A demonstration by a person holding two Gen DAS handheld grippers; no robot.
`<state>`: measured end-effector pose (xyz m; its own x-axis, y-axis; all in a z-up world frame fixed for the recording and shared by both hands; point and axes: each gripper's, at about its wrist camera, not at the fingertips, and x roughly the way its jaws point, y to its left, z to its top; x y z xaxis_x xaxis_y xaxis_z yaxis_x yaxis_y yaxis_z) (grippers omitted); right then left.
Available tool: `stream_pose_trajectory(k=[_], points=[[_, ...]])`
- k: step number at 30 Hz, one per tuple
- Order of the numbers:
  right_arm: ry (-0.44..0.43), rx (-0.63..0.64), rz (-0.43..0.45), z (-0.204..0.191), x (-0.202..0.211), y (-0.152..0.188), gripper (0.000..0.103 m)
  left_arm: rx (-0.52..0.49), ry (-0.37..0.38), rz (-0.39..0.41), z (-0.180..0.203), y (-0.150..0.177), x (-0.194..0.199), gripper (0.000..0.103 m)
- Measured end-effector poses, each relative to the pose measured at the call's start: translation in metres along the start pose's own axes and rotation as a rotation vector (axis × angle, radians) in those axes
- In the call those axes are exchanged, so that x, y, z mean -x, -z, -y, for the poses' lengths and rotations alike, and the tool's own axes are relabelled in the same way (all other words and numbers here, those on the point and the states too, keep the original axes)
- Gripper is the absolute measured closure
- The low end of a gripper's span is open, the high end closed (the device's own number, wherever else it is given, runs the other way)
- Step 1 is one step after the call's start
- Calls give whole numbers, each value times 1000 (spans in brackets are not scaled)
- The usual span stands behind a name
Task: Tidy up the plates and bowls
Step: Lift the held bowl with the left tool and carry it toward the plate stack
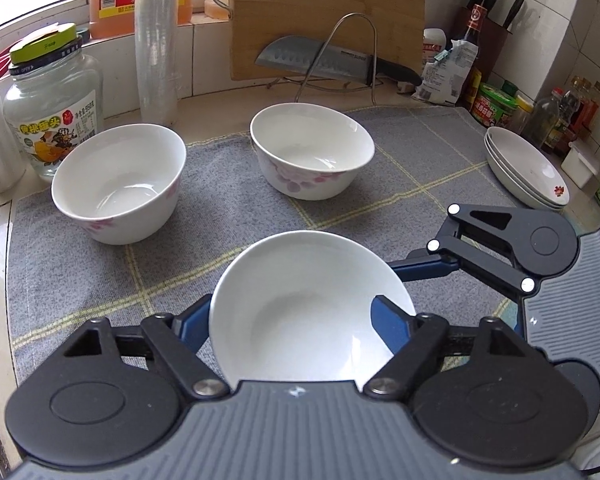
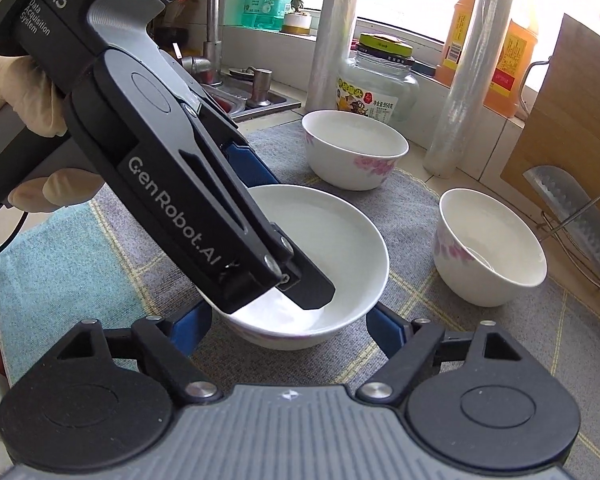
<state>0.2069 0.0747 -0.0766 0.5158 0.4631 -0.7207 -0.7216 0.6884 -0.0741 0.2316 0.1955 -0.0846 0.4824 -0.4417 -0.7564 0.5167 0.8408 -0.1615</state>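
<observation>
The left wrist view alone shows stacked plates [image 1: 528,168] at the grey mat's [image 1: 220,208] far right edge. The right wrist view shows the left tool [image 2: 300,280] pinching the near bowl's [image 2: 340,248] rim — one finger inside. The right tool [image 2: 288,332] is spread around that bowl. Two other bowls [image 1: 118,184] [image 1: 312,152] stand apart on the counter's mat — a sink [image 2: 256,100] beyond.
</observation>
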Motion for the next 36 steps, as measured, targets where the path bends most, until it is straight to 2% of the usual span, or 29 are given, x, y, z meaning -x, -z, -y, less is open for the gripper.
stream_pose_trajectory(k=[11, 15, 21, 36], points=[[12, 8, 5, -3, 1, 0, 16, -13, 83, -162, -8, -15, -12, 21], [15, 4, 8, -3, 1, 0, 15, -29, 56, -178, -8, -20, -14, 21], [19, 5, 9, -4, 1, 1, 15, -36, 54, -189, -8, -20, -14, 20], [24, -3, 7, -4, 3, -1, 16, -43, 80, -204, -6, -25, -15, 21]])
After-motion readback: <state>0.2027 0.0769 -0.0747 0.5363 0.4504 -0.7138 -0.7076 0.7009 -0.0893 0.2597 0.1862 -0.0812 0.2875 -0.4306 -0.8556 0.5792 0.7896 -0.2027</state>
